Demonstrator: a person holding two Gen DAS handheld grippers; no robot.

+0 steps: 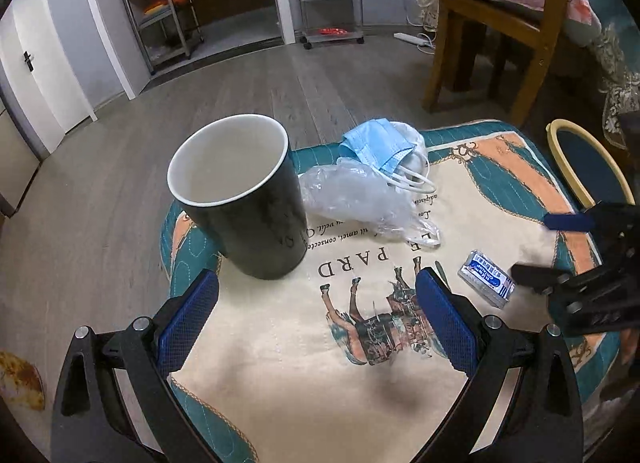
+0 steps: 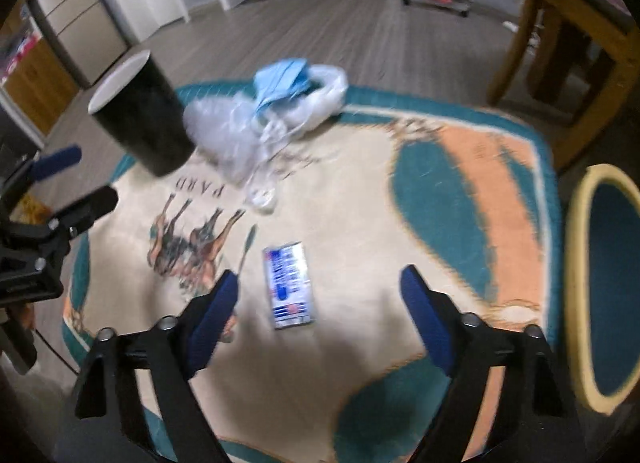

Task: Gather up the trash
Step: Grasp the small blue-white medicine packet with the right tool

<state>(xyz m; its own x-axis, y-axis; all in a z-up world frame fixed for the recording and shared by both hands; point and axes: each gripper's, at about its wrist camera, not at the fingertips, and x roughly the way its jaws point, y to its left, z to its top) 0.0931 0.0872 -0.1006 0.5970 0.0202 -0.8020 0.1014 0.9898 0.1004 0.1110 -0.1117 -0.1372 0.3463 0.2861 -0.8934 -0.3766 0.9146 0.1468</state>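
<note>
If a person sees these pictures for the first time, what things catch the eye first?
The tall black cup with its white inside stands at the cloth's far left. Right of it lies a blue face mask on crumpled clear plastic. A small silver packet lies before the open right gripper.

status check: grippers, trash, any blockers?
Left gripper open, empty. Right gripper open over packet. Mask and plastic bag beside cup. No blockers.
</note>
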